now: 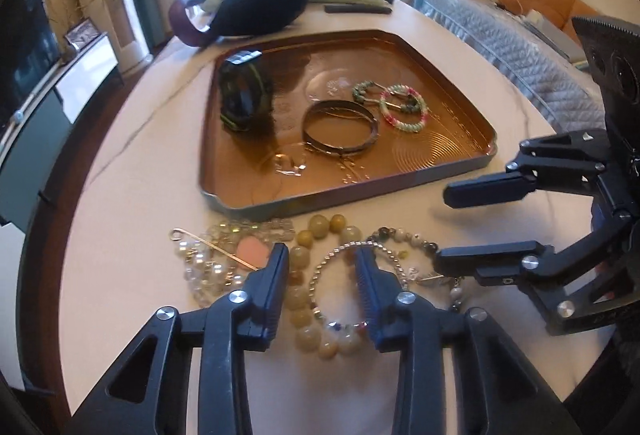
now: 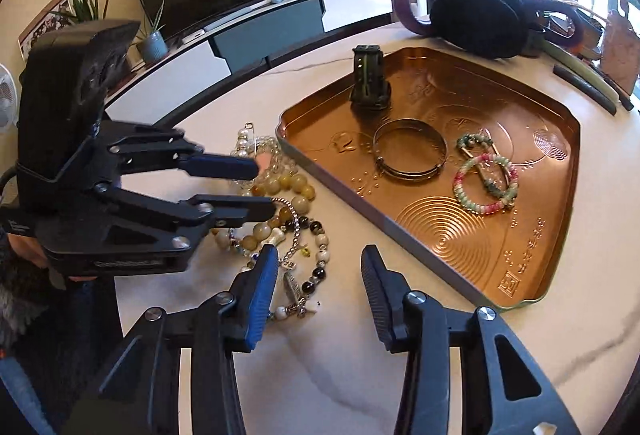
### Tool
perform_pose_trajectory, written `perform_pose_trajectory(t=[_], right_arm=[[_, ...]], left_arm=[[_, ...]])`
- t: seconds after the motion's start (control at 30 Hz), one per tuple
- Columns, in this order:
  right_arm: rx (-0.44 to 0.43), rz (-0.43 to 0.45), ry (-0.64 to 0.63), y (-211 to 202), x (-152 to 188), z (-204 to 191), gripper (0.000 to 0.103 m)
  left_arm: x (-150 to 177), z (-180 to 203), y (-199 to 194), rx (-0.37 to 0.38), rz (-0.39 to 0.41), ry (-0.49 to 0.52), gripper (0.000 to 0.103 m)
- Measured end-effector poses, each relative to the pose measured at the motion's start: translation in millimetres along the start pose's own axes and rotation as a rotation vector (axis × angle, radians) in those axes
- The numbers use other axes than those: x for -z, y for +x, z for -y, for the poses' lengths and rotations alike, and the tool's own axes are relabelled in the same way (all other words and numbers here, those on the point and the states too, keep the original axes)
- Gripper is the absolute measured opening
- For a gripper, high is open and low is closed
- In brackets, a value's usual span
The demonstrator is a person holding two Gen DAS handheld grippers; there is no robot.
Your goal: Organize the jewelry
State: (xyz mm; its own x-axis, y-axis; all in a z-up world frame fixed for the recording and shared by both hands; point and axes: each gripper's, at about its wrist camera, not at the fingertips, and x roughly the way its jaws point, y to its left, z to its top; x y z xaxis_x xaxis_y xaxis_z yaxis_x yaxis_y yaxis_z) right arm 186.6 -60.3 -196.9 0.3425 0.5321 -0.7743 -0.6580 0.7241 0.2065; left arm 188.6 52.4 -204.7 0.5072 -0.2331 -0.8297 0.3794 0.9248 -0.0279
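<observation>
1. My left tongs are wide open and hold nothing, hovering over the bead bracelets in front of the tray.
2. My right tongs are also open and empty, beside the tray, ready to help.

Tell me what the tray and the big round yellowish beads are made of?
The tray looks like shiny copper-colored metal: it reflects light and has stamped rings. The big yellowish beads look like polished stone, perhaps jade, though glass or plastic is possible; they are smooth, glossy and slightly see-through.
</observation>
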Motion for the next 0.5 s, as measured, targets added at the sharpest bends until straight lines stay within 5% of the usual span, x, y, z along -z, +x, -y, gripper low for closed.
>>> perform_pose_trajectory(t=[0.1,0.5], right_arm=[[0.005,-0.007,0.014,4.3,-0.8,3.8,0.042],[0.02,-0.017,0.005,7.6,-1.6,2.8,0.042]], left_arm=[[-3.1,0.3,-3.7,0.017,-0.007,0.009,0.021],[7.0,-47.8,-15.6,-0.114,-0.012,-0.088,0.023]])
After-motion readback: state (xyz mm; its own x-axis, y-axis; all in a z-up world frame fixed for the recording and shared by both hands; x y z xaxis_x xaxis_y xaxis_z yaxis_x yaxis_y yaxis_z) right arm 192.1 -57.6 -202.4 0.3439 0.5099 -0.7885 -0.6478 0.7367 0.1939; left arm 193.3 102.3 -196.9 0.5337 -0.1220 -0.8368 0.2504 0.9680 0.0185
